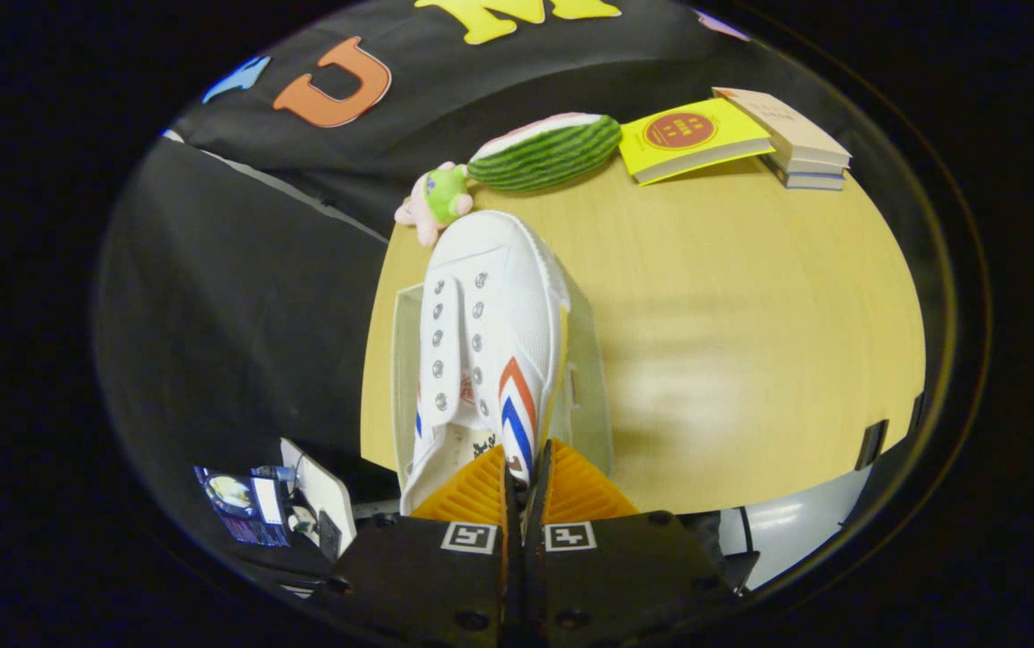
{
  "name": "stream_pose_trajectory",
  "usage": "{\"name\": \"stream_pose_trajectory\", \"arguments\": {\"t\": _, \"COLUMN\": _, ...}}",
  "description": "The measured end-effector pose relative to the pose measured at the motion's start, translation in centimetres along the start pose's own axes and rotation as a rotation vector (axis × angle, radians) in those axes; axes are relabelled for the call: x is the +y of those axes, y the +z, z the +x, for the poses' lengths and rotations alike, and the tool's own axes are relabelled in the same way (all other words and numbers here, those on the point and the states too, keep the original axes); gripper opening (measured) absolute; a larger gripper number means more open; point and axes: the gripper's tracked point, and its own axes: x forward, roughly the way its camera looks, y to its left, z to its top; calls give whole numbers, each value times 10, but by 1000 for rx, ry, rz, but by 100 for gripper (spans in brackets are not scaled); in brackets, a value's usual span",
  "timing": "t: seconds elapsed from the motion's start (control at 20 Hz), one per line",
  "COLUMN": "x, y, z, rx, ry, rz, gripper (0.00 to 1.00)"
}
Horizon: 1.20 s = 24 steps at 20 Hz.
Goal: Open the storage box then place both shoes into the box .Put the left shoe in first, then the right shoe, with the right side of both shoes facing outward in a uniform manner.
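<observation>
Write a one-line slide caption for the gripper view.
Gripper shut on a white shoe, held over the clear storage box on the wooden table.

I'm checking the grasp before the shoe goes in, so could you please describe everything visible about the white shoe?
The white shoe looks like canvas, with two rows of metal eyelets, no laces that show, and red and blue chevron stripes on one side. The fingers are closed on its side wall near the heel opening, holding it with the toe pointing away toward the plush toy. It sits over the clear storage box on the wooden table; whether it rests in the box I cannot tell.
</observation>
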Motion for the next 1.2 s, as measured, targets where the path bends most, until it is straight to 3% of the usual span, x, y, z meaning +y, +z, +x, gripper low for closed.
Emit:
{"name": "stream_pose_trajectory", "arguments": {"t": 0.45, "x": 12, "y": -12, "z": 27, "rx": 7, "ry": -10, "rz": 53, "gripper": 7}}
{"name": "stream_pose_trajectory", "arguments": {"t": 0.5, "x": 15, "y": -11, "z": 30, "rx": 4, "ry": 8, "rz": 43, "gripper": 12}}
{"name": "stream_pose_trajectory", "arguments": {"t": 0.75, "x": 15, "y": 14, "z": 21, "rx": -94, "ry": -10, "rz": -4, "gripper": 87}}
{"name": "stream_pose_trajectory", "arguments": {"t": 1.2, "x": 5, "y": 50, "z": -38, "rx": -353, "ry": -96, "rz": -110, "gripper": 88}}
